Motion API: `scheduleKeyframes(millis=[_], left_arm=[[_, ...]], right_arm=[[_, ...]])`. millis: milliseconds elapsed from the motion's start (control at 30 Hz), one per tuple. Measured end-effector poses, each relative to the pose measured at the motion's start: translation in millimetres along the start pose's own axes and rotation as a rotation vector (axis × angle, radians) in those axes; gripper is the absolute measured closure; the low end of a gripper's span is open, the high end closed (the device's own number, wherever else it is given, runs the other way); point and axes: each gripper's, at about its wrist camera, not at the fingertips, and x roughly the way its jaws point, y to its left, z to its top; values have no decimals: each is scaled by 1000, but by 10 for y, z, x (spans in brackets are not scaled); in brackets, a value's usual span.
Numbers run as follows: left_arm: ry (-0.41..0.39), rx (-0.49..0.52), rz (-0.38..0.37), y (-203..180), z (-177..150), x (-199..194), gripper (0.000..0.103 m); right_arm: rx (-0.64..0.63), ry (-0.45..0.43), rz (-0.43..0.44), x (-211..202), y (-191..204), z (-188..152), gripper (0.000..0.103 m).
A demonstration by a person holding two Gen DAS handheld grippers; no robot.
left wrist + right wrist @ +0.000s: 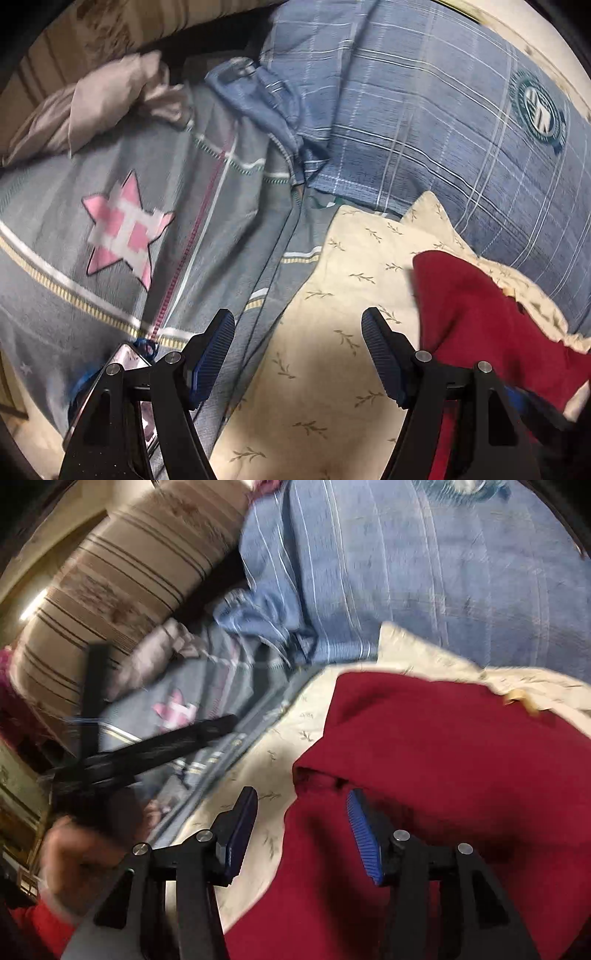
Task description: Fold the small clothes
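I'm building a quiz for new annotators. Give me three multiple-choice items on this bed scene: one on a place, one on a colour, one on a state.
1. What does the red garment lie on?
A. the cream leaf-print cloth
B. the striped pillow
C. a bare floor

2. What colour is the star on the grey bedding?
A. green
B. pink and white
C. black

3. How do the left tool's jaws stand?
A. clamped on the red garment
C. shut on nothing
B. open, gripping nothing

Answers:
1 A: the cream leaf-print cloth shows around the garment's edges.
2 B: the star is pink with white checks.
3 B: the left tool shows a wide gap between its pads, with only cloth beyond.
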Motion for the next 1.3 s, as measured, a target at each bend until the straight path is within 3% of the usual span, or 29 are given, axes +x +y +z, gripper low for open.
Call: scheduleKeyframes(millis=[67, 133, 333, 400, 433, 500, 600, 733, 800, 900, 1000, 1100, 1167, 1233, 1300], left_arm=[[-8, -20, 14, 82, 40, -49, 33], [-15, -21, 16, 131, 57, -74, 33], [-14, -49, -13, 207, 106, -90, 33], [-29, -46, -12, 216, 107, -117, 33], [-40, -46, -5, 233, 104, -139, 33], [-62, -69, 8, 283, 105, -172, 32], [-89, -124, 24, 359, 115, -180, 32], [-57, -82, 15, 234, 62, -104, 32], [-50, -57, -5, 142, 53, -92, 32], [-43, 4, -62, -55, 52, -68, 32], [-30, 71, -124, -298, 37, -27, 32], [47, 112, -210, -509, -27, 123, 31], [114, 163, -179, -627, -108, 310, 31], [177, 210, -129, -689, -173, 483, 31], [210, 216, -108, -701, -212, 602, 30]], right_arm=[[53, 17, -16, 260, -9, -13, 49], [131, 43, 32, 474, -122, 34, 49], [240, -11, 86, 404, -155, 60, 38], [230, 14, 40, 504, -134, 85, 63], [211, 26, 34, 542, -88, 82, 86], [201, 11, 42, 557, 4, 106, 86], [228, -23, 129, 534, 100, 131, 86], [230, 57, 100, 786, 109, -11, 78], [264, 67, 147, 679, 22, -52, 76], [219, 69, 205, 202, -62, -96, 62], [175, -29, 69, -316, -273, -81, 60], [191, -96, -214, -668, -749, -10, 58], [226, -105, -383, -741, -1144, 5, 58], [258, -46, -474, -658, -1467, -14, 60], [310, 9, -473, -529, -1758, -91, 65]])
